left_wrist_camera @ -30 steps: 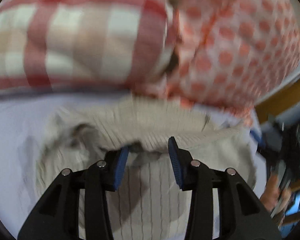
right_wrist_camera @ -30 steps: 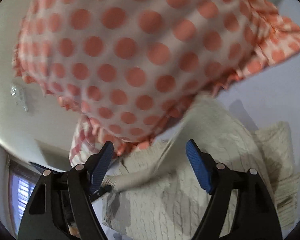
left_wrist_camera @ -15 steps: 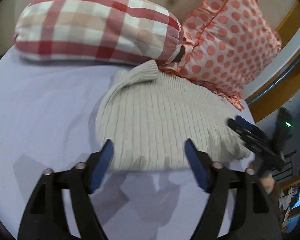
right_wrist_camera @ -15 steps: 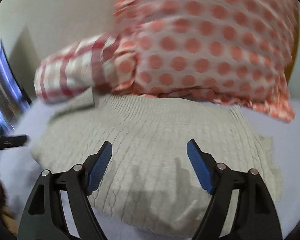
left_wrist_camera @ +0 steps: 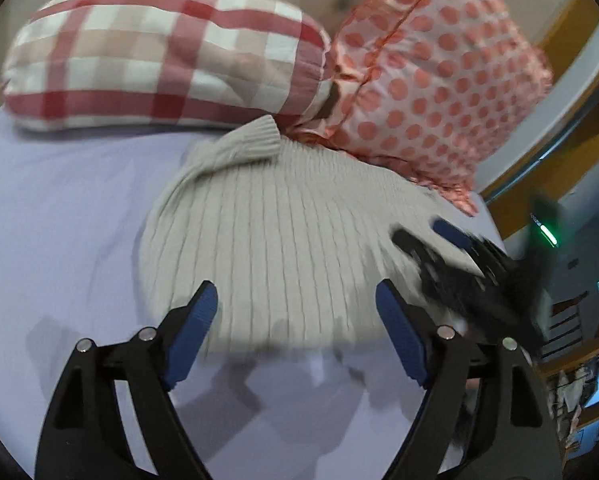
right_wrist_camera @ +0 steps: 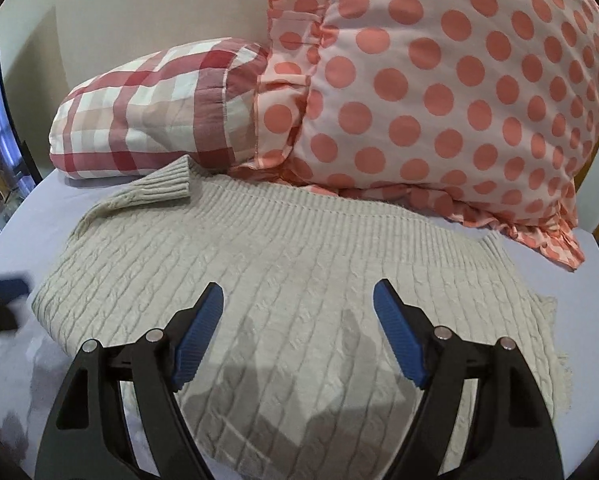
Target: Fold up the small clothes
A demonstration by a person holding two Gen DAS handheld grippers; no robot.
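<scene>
A cream cable-knit sweater (right_wrist_camera: 283,280) is seen lying folded on the lavender bed sheet (left_wrist_camera: 59,208), filling the centre of both views, with one cuff turned toward the upper left. Its far edge is touched by a checked pillow (right_wrist_camera: 155,116) and a polka-dot pillow (right_wrist_camera: 451,92). The jaws of the left gripper (left_wrist_camera: 297,312) and the right gripper (right_wrist_camera: 298,308) are held wide apart, with nothing gripped.

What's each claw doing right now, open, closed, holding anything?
Left claw: open, empty, above the near edge of the folded sweater.
Right claw: open, empty, over the sweater.
</scene>
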